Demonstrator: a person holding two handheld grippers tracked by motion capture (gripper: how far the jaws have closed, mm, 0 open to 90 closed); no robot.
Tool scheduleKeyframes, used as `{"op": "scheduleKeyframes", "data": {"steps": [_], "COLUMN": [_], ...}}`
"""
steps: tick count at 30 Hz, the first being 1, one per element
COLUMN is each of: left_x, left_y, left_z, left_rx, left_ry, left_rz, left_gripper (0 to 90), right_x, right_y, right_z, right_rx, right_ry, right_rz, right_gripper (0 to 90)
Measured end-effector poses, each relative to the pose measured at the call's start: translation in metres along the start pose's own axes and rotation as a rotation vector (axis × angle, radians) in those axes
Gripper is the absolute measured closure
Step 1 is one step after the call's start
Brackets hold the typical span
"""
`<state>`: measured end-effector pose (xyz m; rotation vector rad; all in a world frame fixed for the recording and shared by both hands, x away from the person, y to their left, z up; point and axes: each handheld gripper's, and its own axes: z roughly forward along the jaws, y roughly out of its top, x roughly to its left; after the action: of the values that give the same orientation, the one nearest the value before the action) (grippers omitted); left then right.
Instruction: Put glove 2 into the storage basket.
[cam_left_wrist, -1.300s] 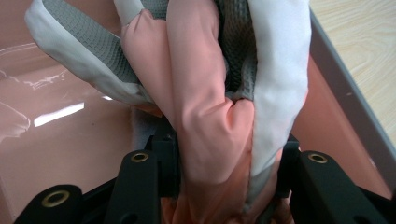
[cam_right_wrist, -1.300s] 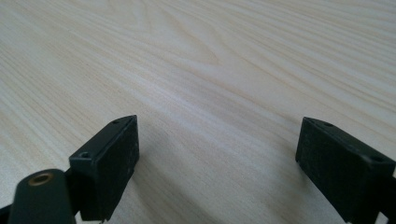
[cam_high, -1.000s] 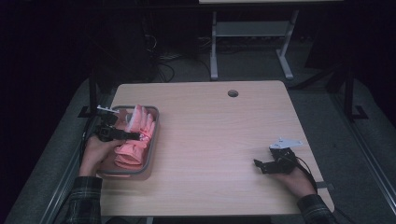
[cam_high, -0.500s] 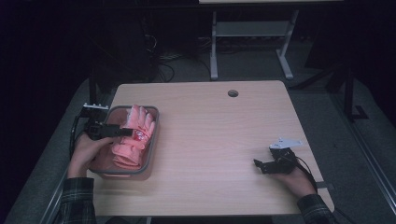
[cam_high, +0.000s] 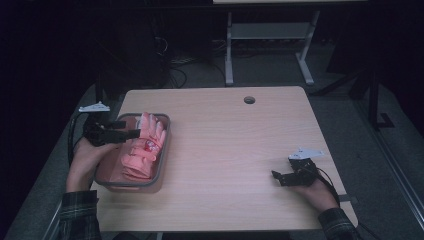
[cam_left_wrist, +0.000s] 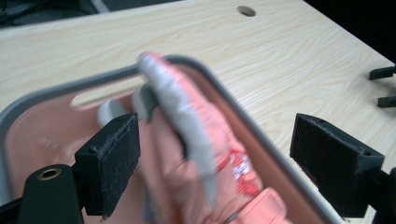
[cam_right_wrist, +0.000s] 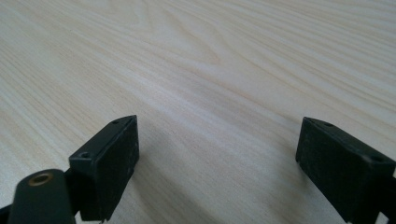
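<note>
In the high view the person's left hand rises from the 7 o'clock corner of the table, its forearm running up toward 12 o'clock. It holds the left gripper level above the grey tray, with the jaws aimed toward 3 o'clock. The left gripper view shows those jaws spread wide with nothing between the pads; they hang over the pink gloves without touching them.

The gloves lie piled in the tray at the table's 9 o'clock side. They are salmon pink rubber with pale grey inner faces and a red printed mark near the middle. In the high view the pile's long axis runs from 6 to 12 o'clock, the fingers pointing toward 12 o'clock and reaching the tray's far rim, the cuffs toward the person.

The right hand rests at the table's 4 o'clock area, well apart from the tray. The right gripper points toward 9 o'clock, and the right gripper view shows its jaws wide apart over bare wood, empty.
</note>
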<state>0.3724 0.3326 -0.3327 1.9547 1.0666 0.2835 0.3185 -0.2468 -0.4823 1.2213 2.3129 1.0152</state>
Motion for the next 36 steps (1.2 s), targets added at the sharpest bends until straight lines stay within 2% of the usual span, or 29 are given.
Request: {"op": "scheduleKeyframes", "data": {"steps": [9, 14, 18, 21, 31, 36], "left_x": [-0.024, -0.038, -0.051, -0.060, -0.089, -0.104], "left_y": [0.010, 0.016, 0.020, 0.022, 0.021, 0.018], "left_z": [0.013, 0.017, 0.026, 0.035, 0.064, 0.078], "left_rx": [-0.002, -0.030, -0.040, -0.039, -0.011, 0.003], "left_ry": [-0.053, -0.085, -0.095, -0.095, -0.132, -0.154], "left_rz": [0.053, 0.071, 0.105, 0.123, 0.176, 0.185], "left_gripper": [15.5, 15.5, 15.5, 15.5, 15.4, 15.5], "right_x": [0.000, 0.000, 0.000, 0.000, 0.000, 0.000], "right_y": [0.000, 0.000, 0.000, 0.000, 0.000, 0.000], "right_z": [0.000, 0.000, 0.000, 0.000, 0.000, 0.000], "right_rx": [0.001, 0.001, 0.000, 0.000, 0.000, 0.002], "right_ry": [0.001, 0.001, 0.001, 0.001, 0.001, 0.001], "right_rz": [0.001, 0.001, 0.000, 0.000, 0.000, 0.002], "right_gripper": [12.7, 12.7, 12.7, 12.7, 12.6, 12.5]}}
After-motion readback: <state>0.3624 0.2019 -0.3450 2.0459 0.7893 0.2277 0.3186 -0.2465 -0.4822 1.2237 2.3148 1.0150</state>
